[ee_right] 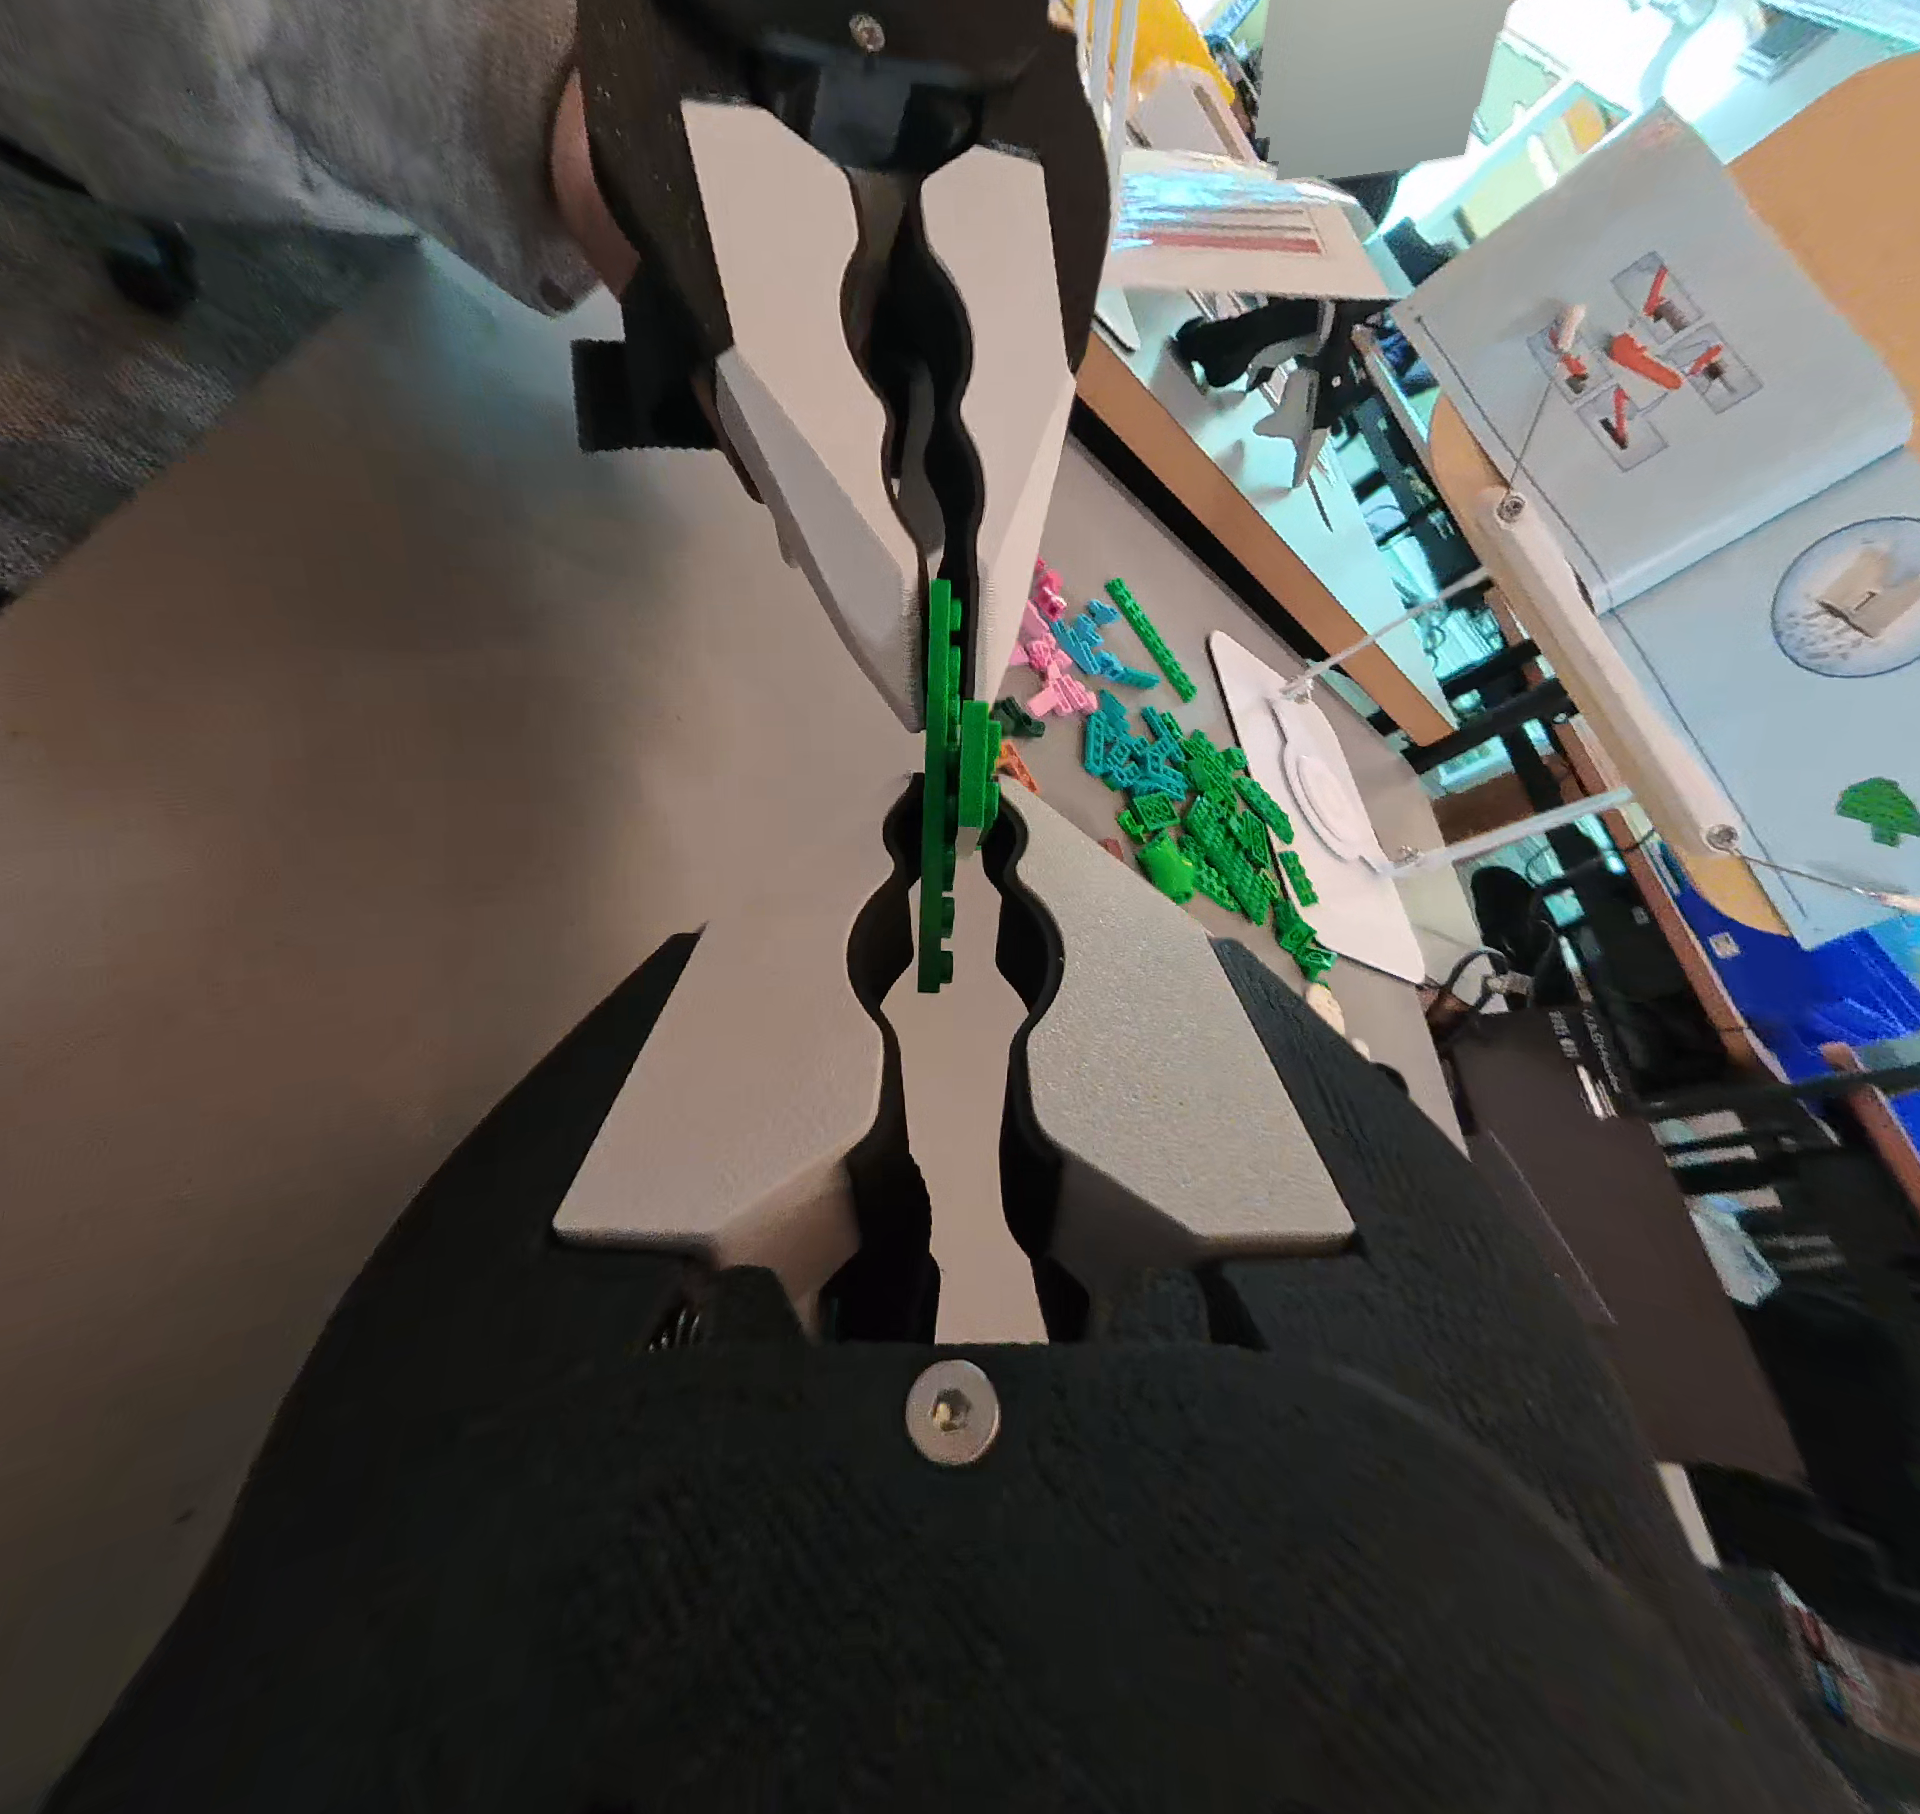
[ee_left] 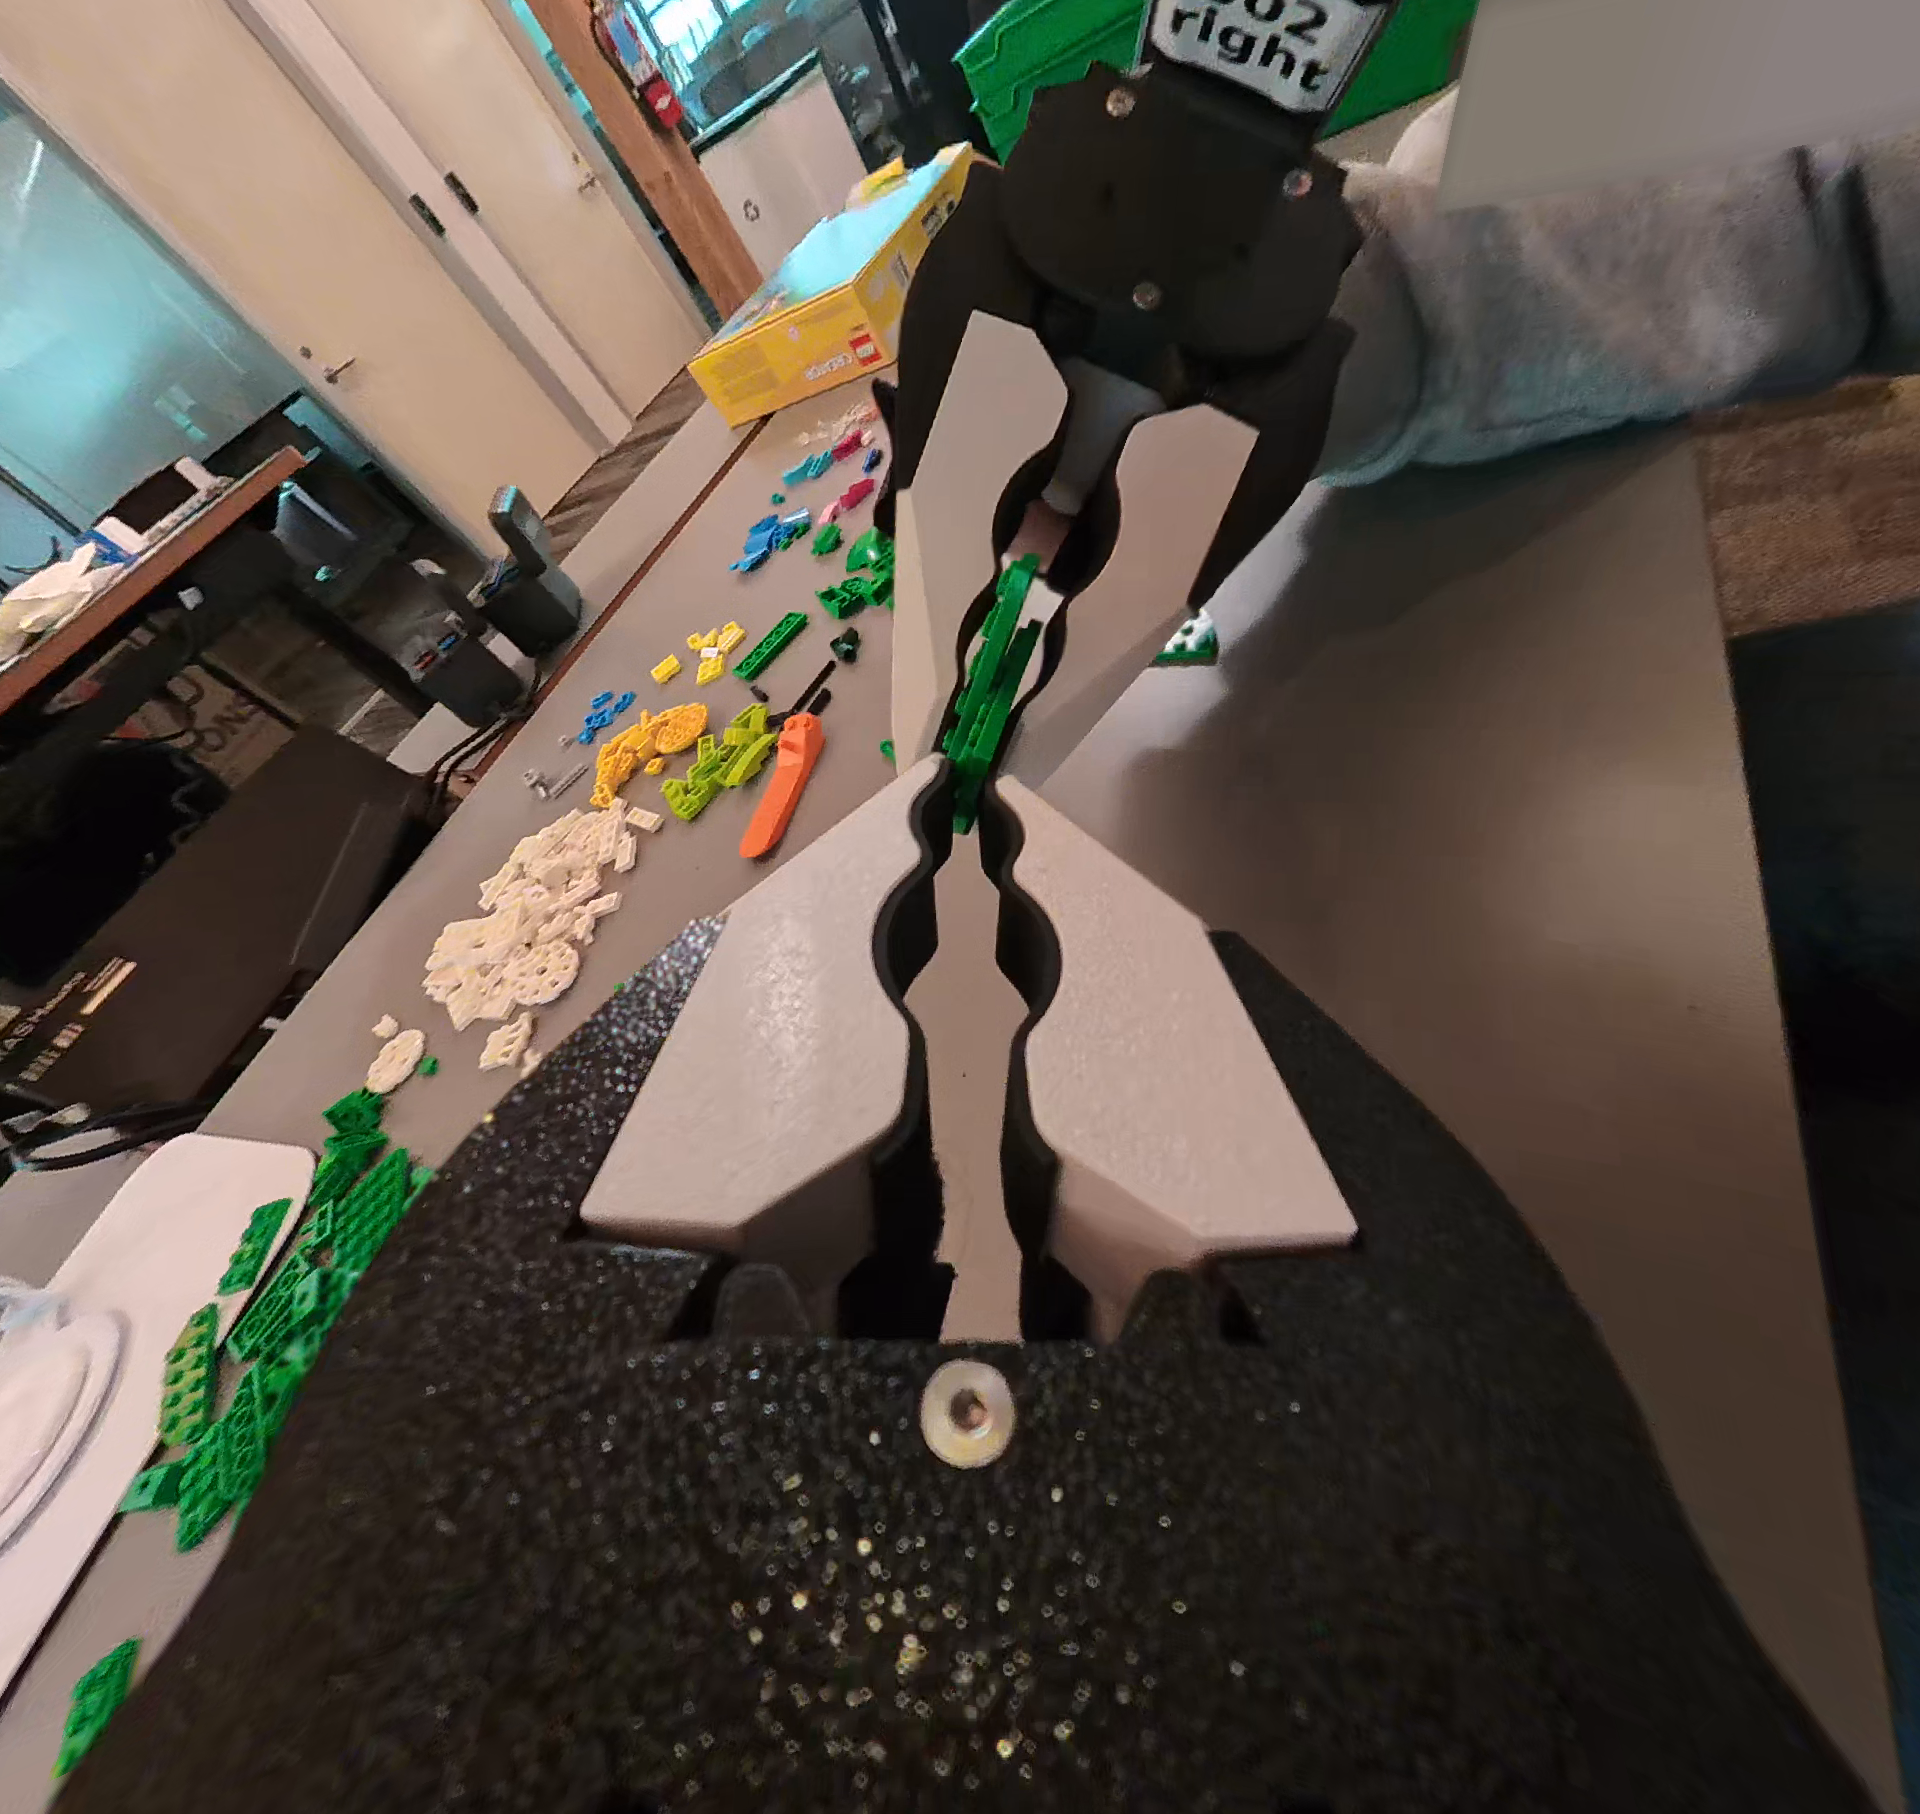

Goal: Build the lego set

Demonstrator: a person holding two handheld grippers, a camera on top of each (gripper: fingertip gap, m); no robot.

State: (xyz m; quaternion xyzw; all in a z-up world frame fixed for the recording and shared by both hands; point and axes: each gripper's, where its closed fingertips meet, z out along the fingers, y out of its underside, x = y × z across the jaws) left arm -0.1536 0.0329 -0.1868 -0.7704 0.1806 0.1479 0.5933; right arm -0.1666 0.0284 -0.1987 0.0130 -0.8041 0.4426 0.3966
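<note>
green plate stack [ee_right: 940, 777] between both claws

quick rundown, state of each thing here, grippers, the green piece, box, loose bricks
left gripper: closed on the end of the green plates
right gripper: closed on the green plates
green plates: stacked, held edge-on above the table between both grippers
yellow box: lying flat on the table
loose bricks: in piles by colour on the table
</note>
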